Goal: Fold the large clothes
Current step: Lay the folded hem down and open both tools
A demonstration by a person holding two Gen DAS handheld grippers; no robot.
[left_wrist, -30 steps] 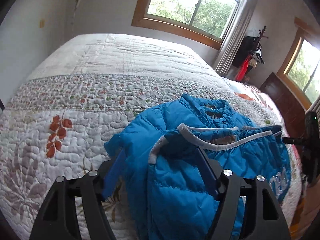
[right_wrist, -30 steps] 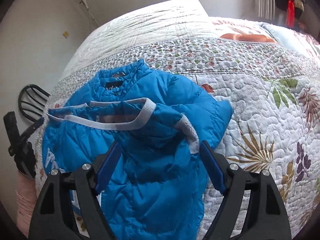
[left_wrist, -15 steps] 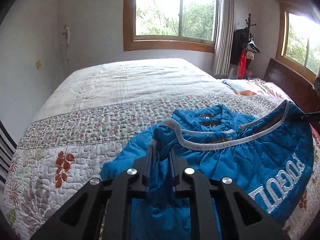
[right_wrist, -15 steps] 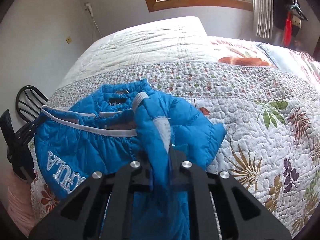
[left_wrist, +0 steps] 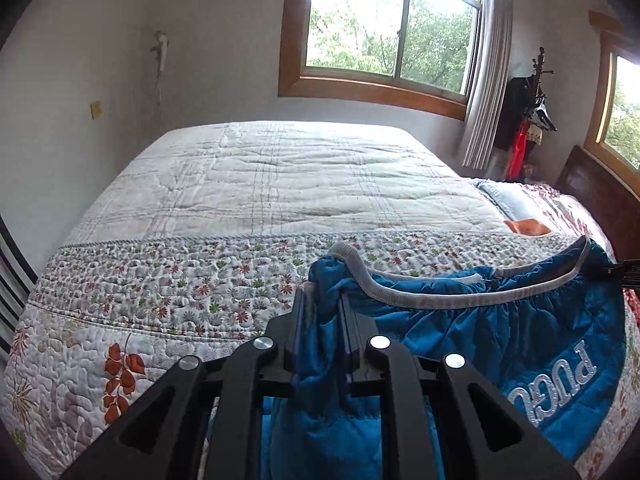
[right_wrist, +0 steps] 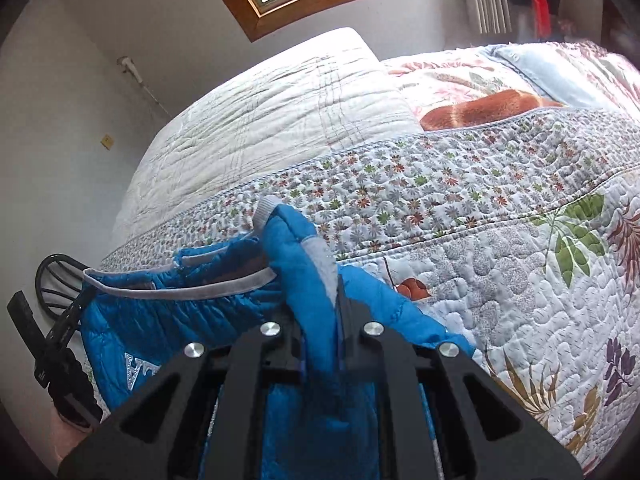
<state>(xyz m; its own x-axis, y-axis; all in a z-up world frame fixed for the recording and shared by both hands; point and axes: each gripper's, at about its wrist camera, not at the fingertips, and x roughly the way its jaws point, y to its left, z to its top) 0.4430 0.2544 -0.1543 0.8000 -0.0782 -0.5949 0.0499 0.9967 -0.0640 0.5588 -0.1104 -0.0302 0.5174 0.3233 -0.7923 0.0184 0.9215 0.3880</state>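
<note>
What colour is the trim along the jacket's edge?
Light grey, on the blue jacket; the trim shows best in the left wrist view.

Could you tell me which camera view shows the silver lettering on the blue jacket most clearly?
The left wrist view: the silver lettering on the blue jacket shows as several upside-down letters. The right wrist view catches only a fragment of the lettering, cut off by the right hand-held gripper.

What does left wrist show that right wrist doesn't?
Left wrist only: the white lettering on the jacket nearly whole, the coat rack, a second window. Right wrist only: the leaf-print quilt corner, a black wire rack. Both: the blue jacket pinched at its grey hem by the left gripper and right gripper, over the bed.
</note>
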